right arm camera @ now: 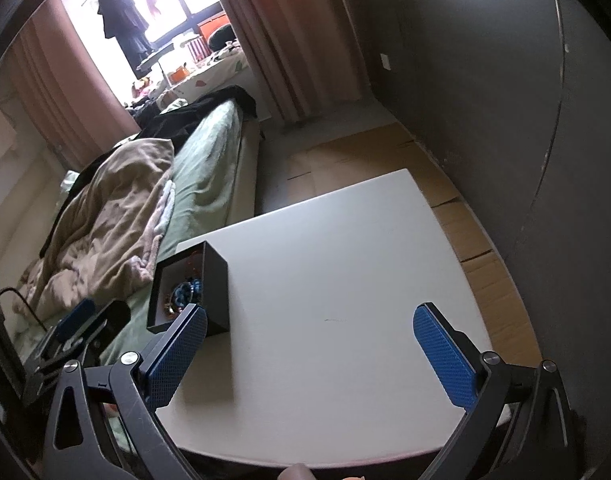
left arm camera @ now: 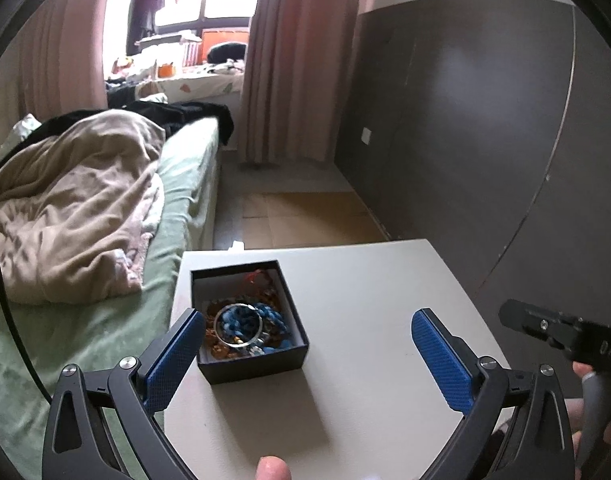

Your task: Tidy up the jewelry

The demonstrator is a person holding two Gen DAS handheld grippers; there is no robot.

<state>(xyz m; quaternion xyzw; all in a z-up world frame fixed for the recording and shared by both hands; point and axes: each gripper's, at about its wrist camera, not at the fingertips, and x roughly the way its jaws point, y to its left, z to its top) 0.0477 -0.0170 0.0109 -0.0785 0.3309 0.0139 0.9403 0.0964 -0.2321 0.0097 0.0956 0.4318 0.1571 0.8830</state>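
Surface [right arm camera: 345, 280]: white, bare across the middle and the whole wall side, free passage for my tongs there. Sole obstacle on it: one open black box [left arm camera: 257, 364] of jewelry at the bed-side edge, just ahead of my left tongs [left arm camera: 307, 354], which stand wide with nothing between them. My right tongs [right arm camera: 311, 354], equally wide, hover over bare top. Bordering: bed [left arm camera: 85, 340] close along one side, dark wall [left arm camera: 485, 140] on the other, open floor [left arm camera: 297, 216] beyond.

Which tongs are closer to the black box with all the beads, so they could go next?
Probably the left tongs. The black box with the beads sits right by their left pad. The right tongs point mostly at bare table, with the box at their left edge. Both are open and empty.
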